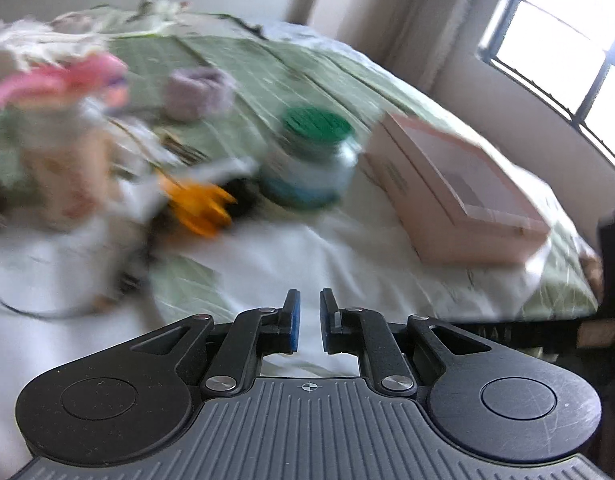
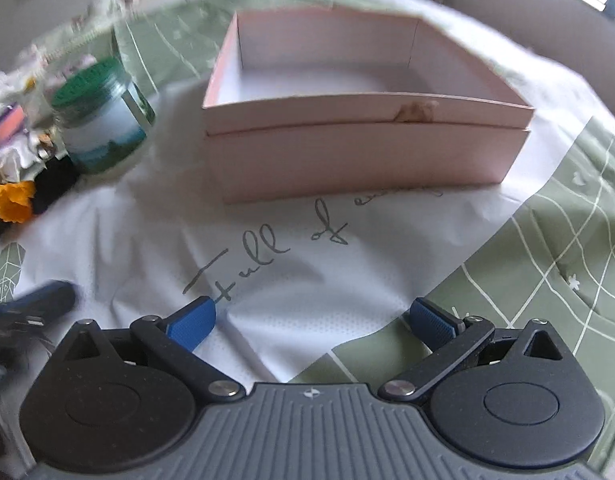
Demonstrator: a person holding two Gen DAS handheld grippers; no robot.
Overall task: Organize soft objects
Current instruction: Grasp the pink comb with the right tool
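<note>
An open, empty pink box (image 2: pixel 367 160) stands on a white cloth ahead of my right gripper (image 2: pixel 313 308), which is wide open with nothing between its fingers. In the left wrist view the pink box (image 1: pixel 459 200) is at the right. My left gripper (image 1: pixel 310 300) hangs over the white cloth with a narrow gap between its blue pads (image 1: pixel 294 320) and nothing in it. To its far left lies a blurred heap of soft things: a pink plush (image 1: pixel 67 80), a grey-purple one (image 1: pixel 197 92) and an orange one (image 1: pixel 199 204). The orange piece (image 2: pixel 11 200) also shows at the left edge of the right wrist view.
A jar with a green lid (image 2: pixel 103 120) stands left of the box, seen too as the jar (image 1: pixel 311 156). A black item (image 2: pixel 53 184) lies beside it. The white cloth (image 2: pixel 267 272) with handwriting covers a green patterned bedspread (image 2: pixel 547 260). A window (image 1: pixel 567 20) is at the right.
</note>
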